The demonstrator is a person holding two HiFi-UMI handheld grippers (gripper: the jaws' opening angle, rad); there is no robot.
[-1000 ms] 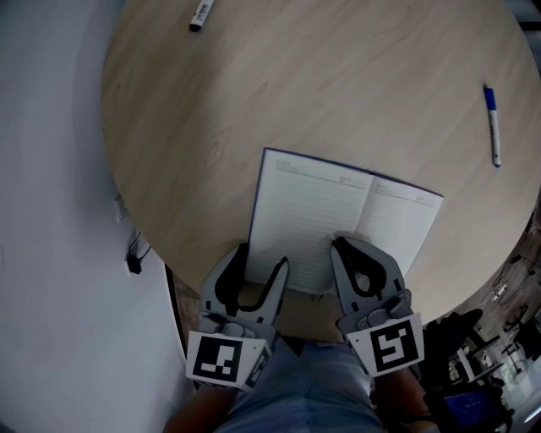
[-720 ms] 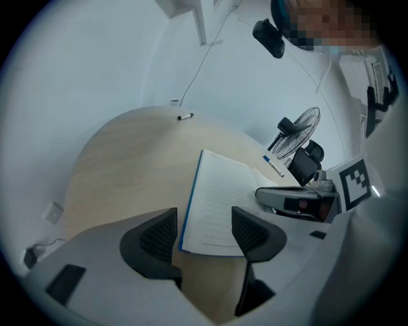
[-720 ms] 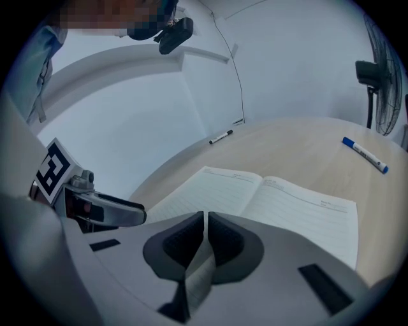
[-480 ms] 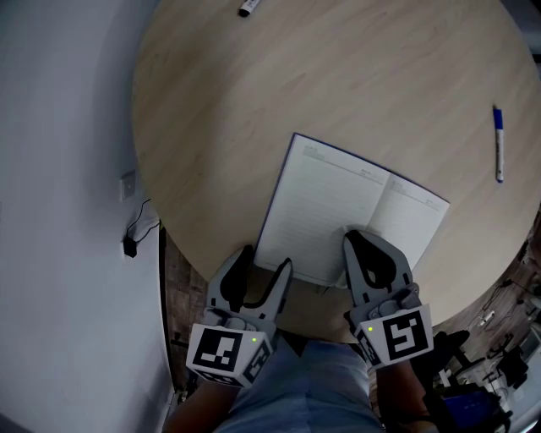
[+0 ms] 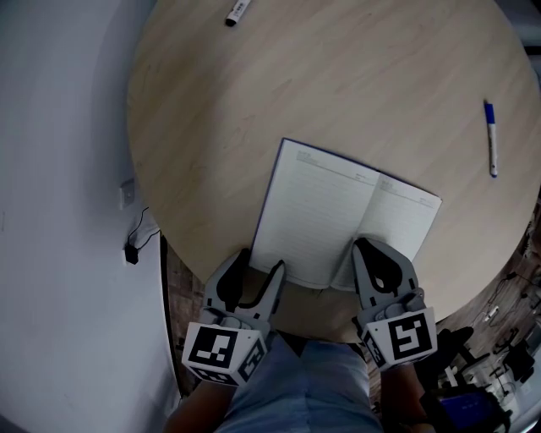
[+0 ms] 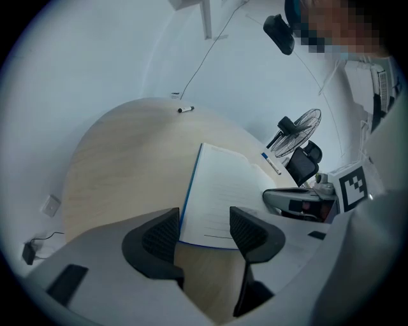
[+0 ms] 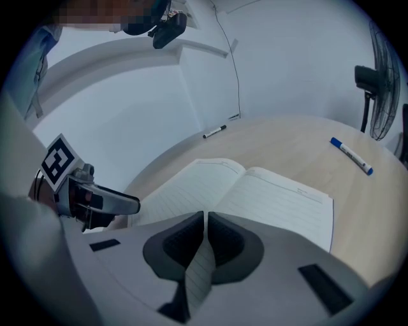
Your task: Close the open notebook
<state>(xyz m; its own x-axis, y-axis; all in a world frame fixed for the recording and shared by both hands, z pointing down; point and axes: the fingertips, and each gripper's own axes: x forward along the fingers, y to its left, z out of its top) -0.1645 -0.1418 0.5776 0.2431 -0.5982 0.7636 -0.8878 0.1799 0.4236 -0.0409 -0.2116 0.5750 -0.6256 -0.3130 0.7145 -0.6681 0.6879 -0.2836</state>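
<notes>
Two halves of the notebook [image 5: 338,216] lie flat and open on the round table [image 5: 338,76], close to its near edge, with the spine running away from the person. By that showing the closing has hardly begun: neither half has been raised or folded over.

What is done is the grip. The right gripper [image 5: 368,247] has its fingers [image 7: 229,245] closed on a page [image 7: 199,274] at the near edge of the right half, just beside the spine; the right gripper view shows the lined paper pinched between the pads. Whether the cover is caught along with it I cannot tell.

The left gripper [image 5: 259,260] sits at the near left corner of the notebook. Its fingers [image 6: 159,235] stand well apart and are closing, and the corner shows in the gap between them, with neither pad pressing on it.

What is left, as I judge it, is nearly the whole task: one half has to be swung over onto the other until the covers meet. If only a leaf is pinched, that would merely turn a page.

A marker [image 5: 237,12] at the far edge and a blue pen [image 5: 490,139] at the right lie well apart from the notebook.
</notes>
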